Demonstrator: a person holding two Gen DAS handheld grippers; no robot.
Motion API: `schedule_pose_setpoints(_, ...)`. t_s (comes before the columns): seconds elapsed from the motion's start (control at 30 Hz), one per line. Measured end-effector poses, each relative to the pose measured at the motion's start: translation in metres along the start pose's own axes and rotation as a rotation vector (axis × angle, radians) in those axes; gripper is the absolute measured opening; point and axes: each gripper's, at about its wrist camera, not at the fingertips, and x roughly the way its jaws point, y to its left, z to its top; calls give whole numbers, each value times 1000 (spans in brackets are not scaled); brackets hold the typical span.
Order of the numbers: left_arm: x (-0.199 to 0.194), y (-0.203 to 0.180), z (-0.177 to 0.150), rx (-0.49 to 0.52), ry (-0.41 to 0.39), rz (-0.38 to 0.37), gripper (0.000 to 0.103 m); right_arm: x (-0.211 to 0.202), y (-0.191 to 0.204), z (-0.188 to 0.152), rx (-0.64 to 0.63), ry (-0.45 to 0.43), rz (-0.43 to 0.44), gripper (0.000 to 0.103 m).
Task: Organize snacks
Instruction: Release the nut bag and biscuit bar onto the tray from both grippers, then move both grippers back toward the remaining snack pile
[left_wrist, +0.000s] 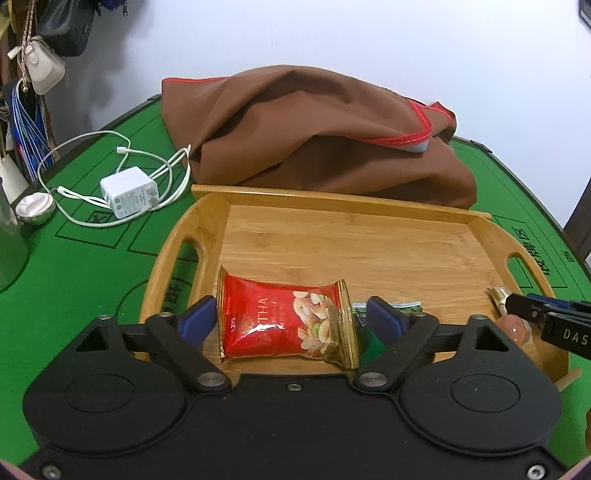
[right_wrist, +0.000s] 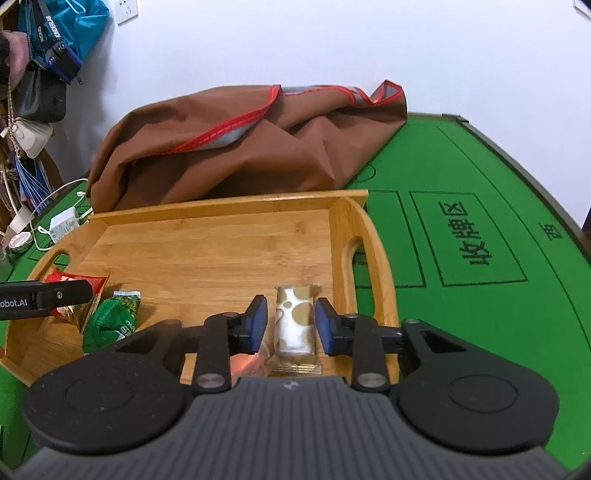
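Snacks all sitting in the wooden tray (left_wrist: 369, 240) on green felt table (right_wrist: 461, 177). Left gripper (left_wrist: 286, 314) spread wide around red nut packet (left_wrist: 284, 319), pads not quite touching it. Green packet (right_wrist: 114, 319) tucked just beside the red one. Right gripper (right_wrist: 290, 323) also open, straddling white-and-gold bar (right_wrist: 295, 321) near tray's right handle. Brown cloth bag (left_wrist: 314, 125) bunched up behind.
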Motion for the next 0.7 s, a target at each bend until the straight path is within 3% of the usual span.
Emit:
schedule_pose_setpoints(0.27, -23, 0, -5, 25, -36, -10, 103, -17, 6, -1, -32, -46, 13, 70)
schedule_pose_setpoints(0.7, -80, -10, -34, 103, -97, -81, 103, -65, 22, -22, -104, -90, 114, 88)
